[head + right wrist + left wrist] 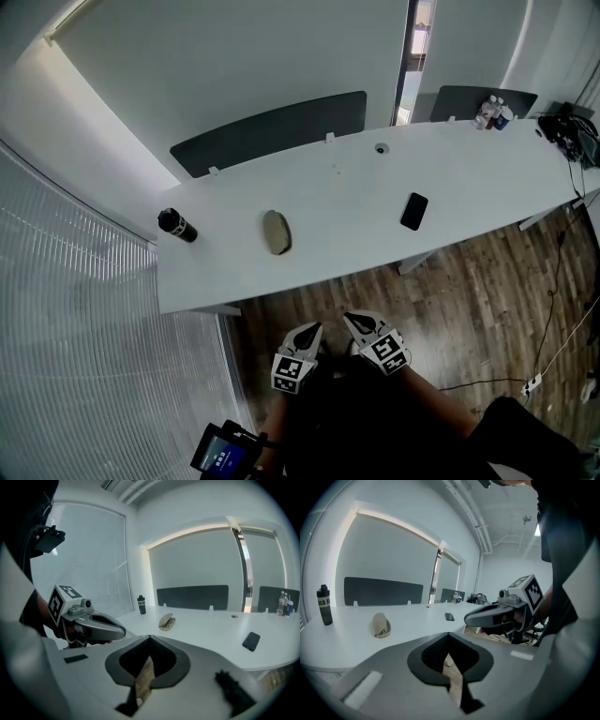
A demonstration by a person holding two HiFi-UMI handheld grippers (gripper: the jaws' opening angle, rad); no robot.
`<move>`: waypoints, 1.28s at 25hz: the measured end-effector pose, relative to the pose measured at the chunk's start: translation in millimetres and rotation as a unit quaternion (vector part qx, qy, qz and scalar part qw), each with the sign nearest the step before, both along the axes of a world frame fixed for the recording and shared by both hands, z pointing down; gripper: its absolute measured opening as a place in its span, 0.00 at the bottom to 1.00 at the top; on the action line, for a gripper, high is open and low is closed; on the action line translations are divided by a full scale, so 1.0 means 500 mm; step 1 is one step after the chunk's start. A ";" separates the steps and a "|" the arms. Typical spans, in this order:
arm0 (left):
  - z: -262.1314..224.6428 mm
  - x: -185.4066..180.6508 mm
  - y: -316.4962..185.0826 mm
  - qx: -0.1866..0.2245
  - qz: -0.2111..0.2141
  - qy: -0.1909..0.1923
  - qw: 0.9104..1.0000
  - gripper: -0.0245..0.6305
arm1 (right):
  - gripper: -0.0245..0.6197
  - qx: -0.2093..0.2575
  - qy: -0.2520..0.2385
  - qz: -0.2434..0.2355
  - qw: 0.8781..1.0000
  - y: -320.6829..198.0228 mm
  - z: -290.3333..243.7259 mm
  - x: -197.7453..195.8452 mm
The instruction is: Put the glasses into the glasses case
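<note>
Both grippers, the left gripper (pixel 313 330) and the right gripper (pixel 351 321), have their jaws closed together on nothing, side by side short of the white table (pixel 356 187), where the open glasses case (pixel 276 232) holding the glasses (pixel 167 622) lies well ahead of their tips.

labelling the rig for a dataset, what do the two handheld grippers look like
Both match: the left gripper and right gripper have smooth grey shells tapering to a beak, with black lining round the jaws. Each carries a white cube printed with black square markers, and a small round lens sits beside it.
</note>
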State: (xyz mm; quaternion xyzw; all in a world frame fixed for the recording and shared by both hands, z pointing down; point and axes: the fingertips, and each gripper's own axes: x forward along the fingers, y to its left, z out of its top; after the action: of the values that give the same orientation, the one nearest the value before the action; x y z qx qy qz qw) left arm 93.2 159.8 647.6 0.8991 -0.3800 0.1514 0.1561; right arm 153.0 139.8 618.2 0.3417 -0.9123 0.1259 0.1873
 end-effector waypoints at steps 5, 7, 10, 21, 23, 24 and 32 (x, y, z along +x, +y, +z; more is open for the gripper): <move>-0.006 -0.014 -0.034 -0.002 -0.003 0.009 1.000 0.05 | 0.05 0.004 0.004 -0.016 1.000 -0.015 -0.001 -0.012; -0.012 -0.015 -0.048 0.000 -0.004 0.018 1.000 0.05 | 0.05 0.009 0.007 -0.018 1.000 -0.024 0.000 -0.013; -0.016 -0.021 -0.063 0.004 -0.003 0.023 1.000 0.05 | 0.05 0.015 0.010 -0.013 1.000 -0.036 0.003 -0.017; 0.027 -0.070 -0.111 -0.022 0.011 0.025 0.999 0.05 | 0.05 -0.014 0.008 0.014 1.000 -0.093 0.010 -0.056; 0.034 -0.087 -0.127 -0.026 0.009 0.030 0.999 0.05 | 0.05 -0.020 -0.006 0.014 1.000 -0.104 0.009 -0.069; 0.038 -0.095 -0.135 -0.027 0.009 0.031 0.999 0.05 | 0.05 -0.022 -0.011 0.017 1.000 -0.110 0.009 -0.074; 0.052 -0.163 -0.185 -0.024 0.018 0.038 0.999 0.05 | 0.05 -0.029 0.013 0.057 0.998 -0.153 0.045 -0.126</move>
State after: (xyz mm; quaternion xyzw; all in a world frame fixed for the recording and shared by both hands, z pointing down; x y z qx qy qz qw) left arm 11.7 67.2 673.4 0.9068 -0.3538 0.1286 0.1896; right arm 90.0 63.3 640.6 0.3888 -0.8851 0.1580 0.2011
